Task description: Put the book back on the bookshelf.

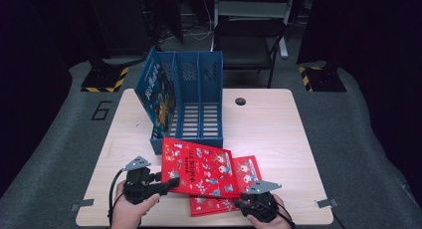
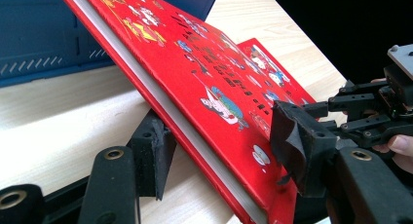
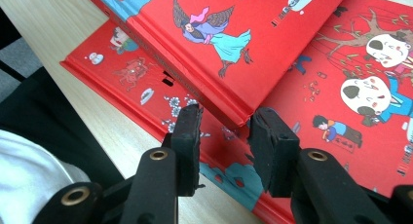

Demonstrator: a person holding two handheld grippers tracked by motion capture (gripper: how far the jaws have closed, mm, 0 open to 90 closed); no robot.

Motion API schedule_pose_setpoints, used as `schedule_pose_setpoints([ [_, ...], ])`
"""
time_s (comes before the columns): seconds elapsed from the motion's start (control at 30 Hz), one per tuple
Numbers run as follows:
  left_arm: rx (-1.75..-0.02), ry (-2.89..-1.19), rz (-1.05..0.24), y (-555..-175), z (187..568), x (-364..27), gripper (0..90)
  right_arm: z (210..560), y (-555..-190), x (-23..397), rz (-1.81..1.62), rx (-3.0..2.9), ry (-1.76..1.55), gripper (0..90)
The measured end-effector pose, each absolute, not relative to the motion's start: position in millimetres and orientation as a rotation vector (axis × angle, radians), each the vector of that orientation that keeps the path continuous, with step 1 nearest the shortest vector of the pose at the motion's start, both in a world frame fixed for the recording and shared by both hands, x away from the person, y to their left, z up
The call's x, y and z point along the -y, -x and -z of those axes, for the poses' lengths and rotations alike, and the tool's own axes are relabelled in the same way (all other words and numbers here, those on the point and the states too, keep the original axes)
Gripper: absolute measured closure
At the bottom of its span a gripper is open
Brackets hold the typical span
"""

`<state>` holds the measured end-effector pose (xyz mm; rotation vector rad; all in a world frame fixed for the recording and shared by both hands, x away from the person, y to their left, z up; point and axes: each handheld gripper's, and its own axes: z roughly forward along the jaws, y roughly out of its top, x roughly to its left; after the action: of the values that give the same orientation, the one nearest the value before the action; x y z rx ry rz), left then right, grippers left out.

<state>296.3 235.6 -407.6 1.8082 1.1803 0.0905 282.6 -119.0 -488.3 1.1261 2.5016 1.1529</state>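
Two red picture books lie in front of a blue file rack (image 1: 199,89). The upper red book (image 1: 201,167) is tilted, with its left edge raised off the table. My left gripper (image 1: 171,181) is shut on that edge: one pad (image 2: 151,148) sits under the book (image 2: 195,73) and the other presses on its cover. The lower red book (image 1: 249,167) lies flat beneath it. My right gripper (image 1: 244,201) hovers over the lower book (image 3: 341,102), jaws apart. The near corner of the upper book (image 3: 219,44) points into their gap, and neither pad touches it.
The rack has three compartments, and a blue picture book (image 1: 155,92) stands in the left one. The wooden table (image 1: 268,124) has a round cable hole (image 1: 240,101) behind the rack. A black chair (image 1: 249,35) stands beyond the far edge.
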Motion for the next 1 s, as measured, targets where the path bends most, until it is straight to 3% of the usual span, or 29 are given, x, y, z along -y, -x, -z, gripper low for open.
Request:
schedule_pose_setpoints([
  [0.3, -1.170, -1.812, -0.099, -297.7, 393.0, -234.3, 50.4, 489.7, -278.0, 110.8, -1.178, -2.517, -1.077, 65.4],
  [1.0, -1.150, -1.853, -0.141, -295.8, 372.1, -233.8, 50.9, 488.0, -275.5, 108.6, -1.299, -2.505, -1.096, 66.2],
])
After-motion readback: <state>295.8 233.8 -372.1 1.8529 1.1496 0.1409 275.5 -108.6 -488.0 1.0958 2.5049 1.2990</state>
